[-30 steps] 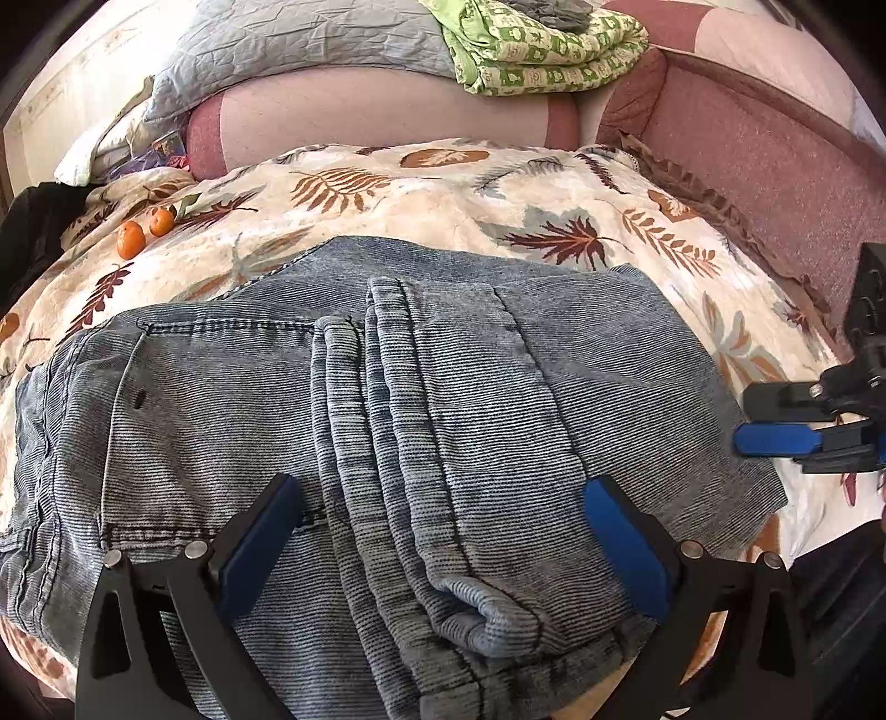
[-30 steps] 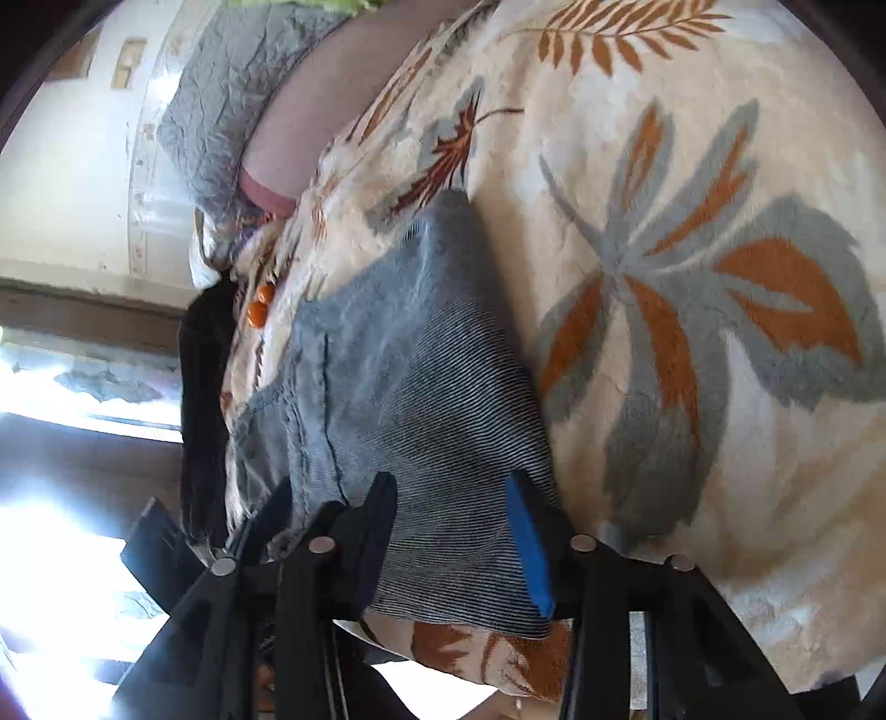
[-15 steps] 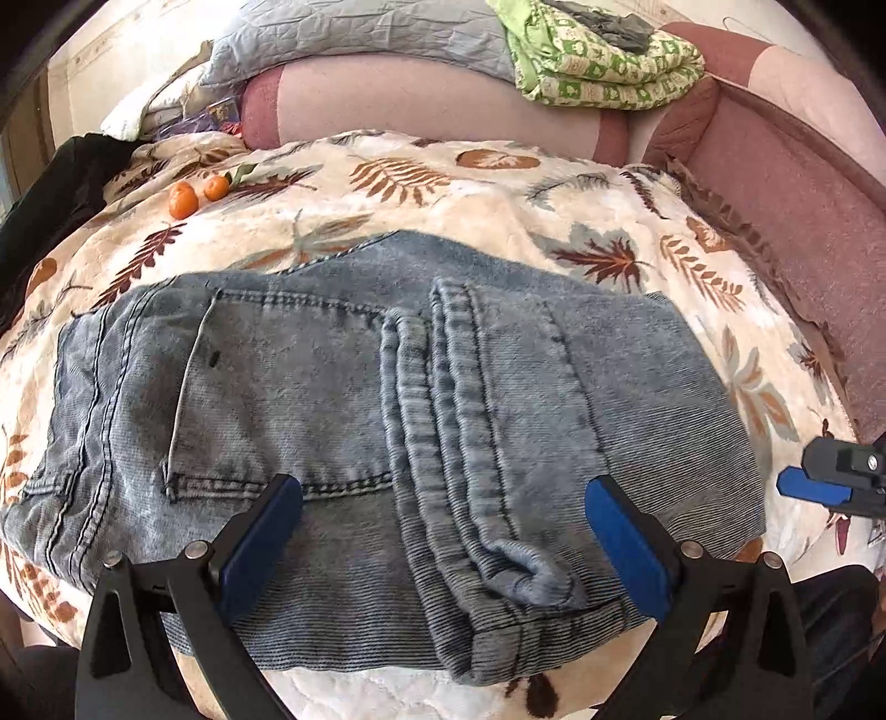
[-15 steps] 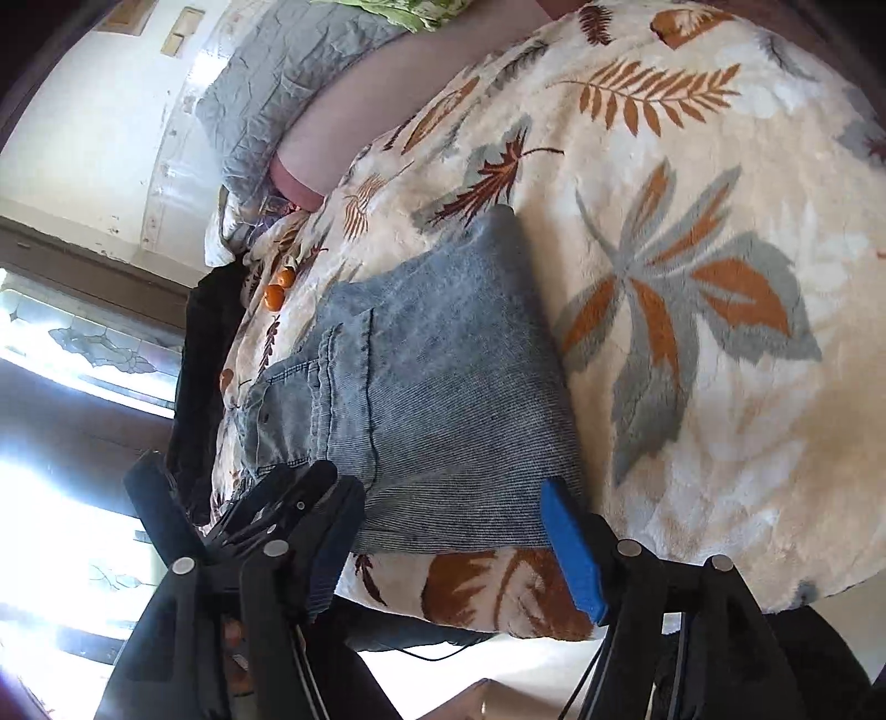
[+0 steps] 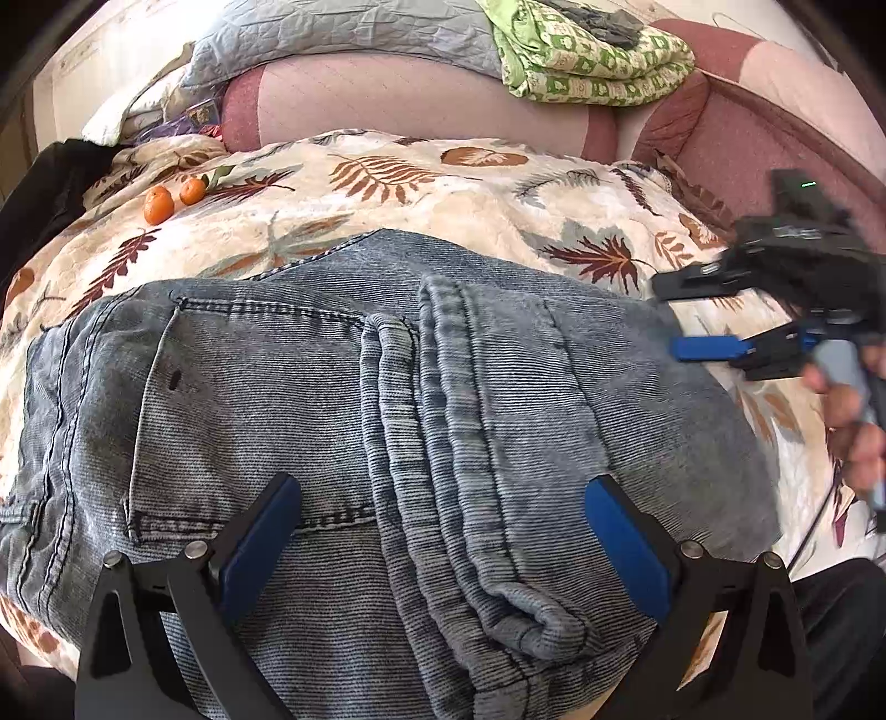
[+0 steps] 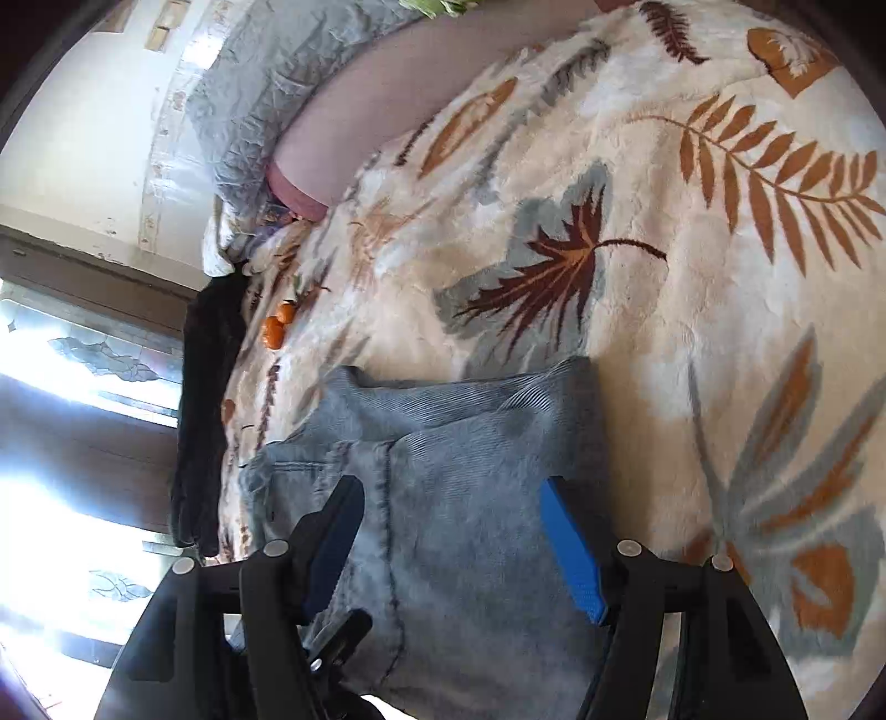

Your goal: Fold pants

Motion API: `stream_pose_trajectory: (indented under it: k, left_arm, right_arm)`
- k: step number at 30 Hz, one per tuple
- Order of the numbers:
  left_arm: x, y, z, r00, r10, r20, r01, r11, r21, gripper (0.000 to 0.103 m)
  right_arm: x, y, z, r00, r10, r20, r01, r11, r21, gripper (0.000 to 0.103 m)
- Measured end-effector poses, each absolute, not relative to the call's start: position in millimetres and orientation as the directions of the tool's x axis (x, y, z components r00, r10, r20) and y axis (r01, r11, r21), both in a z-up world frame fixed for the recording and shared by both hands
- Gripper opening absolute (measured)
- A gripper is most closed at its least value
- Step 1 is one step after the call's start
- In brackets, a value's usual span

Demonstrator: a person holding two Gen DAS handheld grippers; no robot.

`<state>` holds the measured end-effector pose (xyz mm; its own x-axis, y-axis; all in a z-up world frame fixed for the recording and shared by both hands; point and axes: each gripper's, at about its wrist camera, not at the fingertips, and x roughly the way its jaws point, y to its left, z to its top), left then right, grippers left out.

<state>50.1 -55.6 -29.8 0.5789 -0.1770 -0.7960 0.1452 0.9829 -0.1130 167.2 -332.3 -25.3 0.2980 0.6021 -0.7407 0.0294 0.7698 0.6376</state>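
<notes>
Blue-grey denim pants (image 5: pixel 387 415) lie folded on a leaf-patterned blanket (image 5: pixel 443 188), with the leg hems stacked across the middle and a back pocket at the left. My left gripper (image 5: pixel 443 487) hovers open over the near part of the pants, its blue pads apart and pressing on nothing. My right gripper (image 5: pixel 667 318), held in a hand, sits at the pants' far right corner with its jaws apart. In the right wrist view the right gripper (image 6: pixel 451 490) is open above the pants (image 6: pixel 459 443), gripping no cloth.
Two tangerines (image 5: pixel 174 199) lie at the far left of the blanket, beside a black object (image 5: pixel 50 183). Behind are a pink bolster (image 5: pixel 415 105), a grey quilted pillow (image 5: pixel 343 39) and a folded green blanket (image 5: pixel 587 61). A bright window (image 6: pixel 66 343) lies beyond the bed's left side.
The right gripper widened its jaws and moved from the pants' near right edge up to their far right corner. The left gripper pulled back a little and stayed open.
</notes>
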Motion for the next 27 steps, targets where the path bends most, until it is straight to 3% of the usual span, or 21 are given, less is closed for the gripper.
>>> stream_pose_trajectory:
  k: [2,6,9,13,15,19,22,27]
  left_arm:
    - [50.5,-58.8,-31.4,0.582,-0.163,-0.796,0.164,0.983,-0.081,0.102]
    - [48.7,-57.6,-30.4,0.590,-0.170,-0.789,0.171,0.982,-0.083,0.102]
    - [46.1,-52.1,-28.2,0.597,-0.195,-0.778,0.160,0.979,-0.123,0.102]
    - [41.0,-47.8,-24.9,0.614,-0.197,-0.764,0.138,0.980,-0.142,0.102]
    - [35.8,-44.8,-19.2,0.622,-0.192,-0.759,0.131,0.981,-0.141,0.102]
    - [11.5,-17.5,4.8,0.671,-0.209,-0.712,0.101,0.976,-0.191,0.102]
    - [-13.3,27.6,18.0,0.716,-0.210,-0.665,0.018,0.959,-0.284,0.102]
    - [-39.0,116.6,8.7,0.744,-0.112,-0.659,-0.245,0.872,-0.424,0.102]
  right_arm:
    - [173.1,-339.0,-35.4,0.310,0.634,-0.708,0.093,0.721,0.686,0.069]
    - [151.4,-332.8,-4.5,0.345,0.570,-0.746,0.029,0.788,0.615,0.070]
    - [111.6,-331.2,10.4,0.361,0.639,-0.680,-0.014,0.732,0.681,0.070]
    - [70.9,-329.5,-12.9,0.332,0.620,-0.711,0.042,0.743,0.668,0.082]
    - [64.8,-332.4,-30.4,0.332,0.620,-0.711,0.063,0.738,0.672,0.082]
    - [46.3,-333.5,-6.0,0.434,0.593,-0.678,0.024,0.745,0.667,0.082]
    - [28.3,-319.8,8.7,0.497,0.575,-0.650,-0.067,0.772,0.632,0.082]
    - [22.2,-279.7,8.1,0.415,0.701,-0.580,-0.155,0.682,0.714,0.082]
